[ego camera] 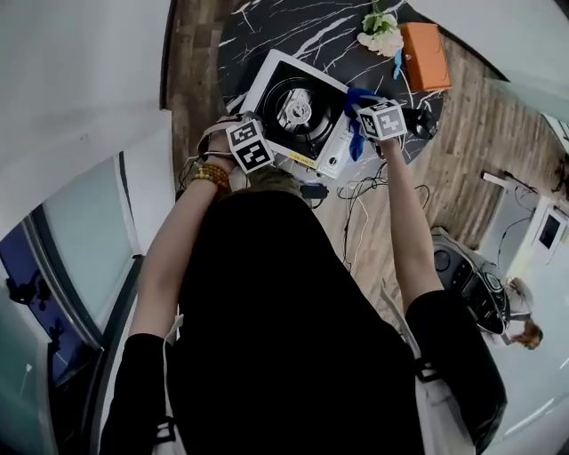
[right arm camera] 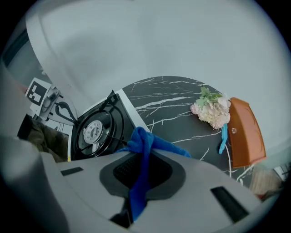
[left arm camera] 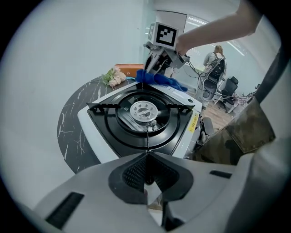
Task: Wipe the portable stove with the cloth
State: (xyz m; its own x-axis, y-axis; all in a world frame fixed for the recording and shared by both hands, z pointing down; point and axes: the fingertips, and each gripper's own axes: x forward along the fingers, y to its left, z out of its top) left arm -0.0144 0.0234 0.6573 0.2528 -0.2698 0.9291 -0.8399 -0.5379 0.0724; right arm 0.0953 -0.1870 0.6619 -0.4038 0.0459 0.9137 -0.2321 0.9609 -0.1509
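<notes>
Portable stove (ego camera: 298, 111), white-bodied with a black top and a round burner at its centre, sits on a round black table (ego camera: 267, 27) veined in white. It is seen from above, past the person's dark-clothed shoulders. 2 hand-held grippers reach down to it. On the person's right, the right gripper (right arm camera: 142, 154) has its jaws clamped tight on a blue cloth (right arm camera: 146, 139). A bunched fold stands up past the jaw tips and a tail trails back between the pads, so the loose bunch is what would meet the surface. From the other gripper's camera the cloth looks to be at the stove's far rim, beside the burner well, though contact cannot be confirmed. The left gripper (left arm camera: 146, 154) has its jaws closed together with nothing clearly between them. Its tips sit at the stove's near edge, in line with 1 thin pan-support prong, probably to steady the light stove against the push of wiping. Wiping seems barely begun, if at all. Further back on the table, well apart from the stove, lie pale flowers (ego camera: 380, 35) and an orange box (ego camera: 422, 55).
</notes>
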